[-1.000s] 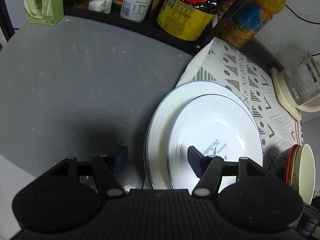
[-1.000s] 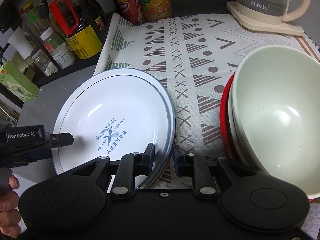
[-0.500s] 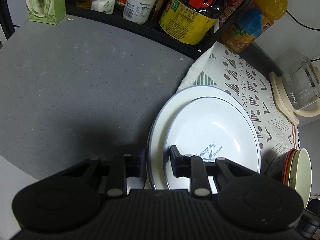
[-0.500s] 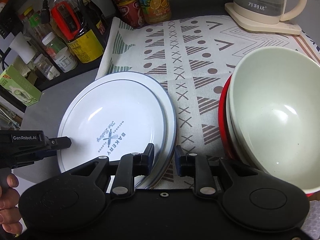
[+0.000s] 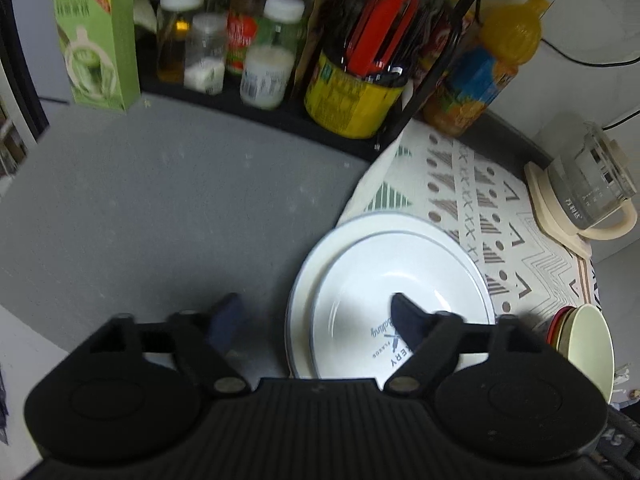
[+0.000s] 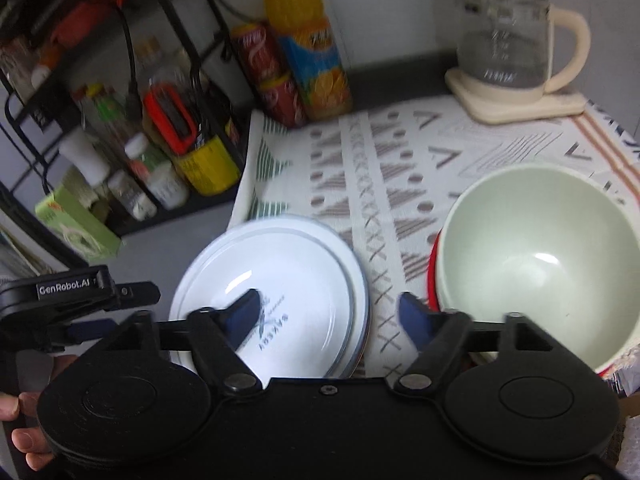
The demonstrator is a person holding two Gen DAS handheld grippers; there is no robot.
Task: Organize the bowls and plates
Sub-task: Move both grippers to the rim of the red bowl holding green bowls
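Two plates (image 5: 400, 276): stacked, left of your bowls (image 6: 536, 256).
Left gripper (image 5: 316, 316): your jaws just spread, empty.
Right gripper (image 6: 332, 312): likewise.

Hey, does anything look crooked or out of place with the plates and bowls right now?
Slightly: the top plate sits off-centre on the larger plate beneath it, and the stack straddles the patterned cloth's edge. The cream bowl nests neatly.

Rack bottles (image 6: 160, 152) motion-blurred, labels unreadable, plate lettering (image 5: 390, 344) partly hidden behind gripper, bowl stack (image 5: 580, 348) edge-cropped
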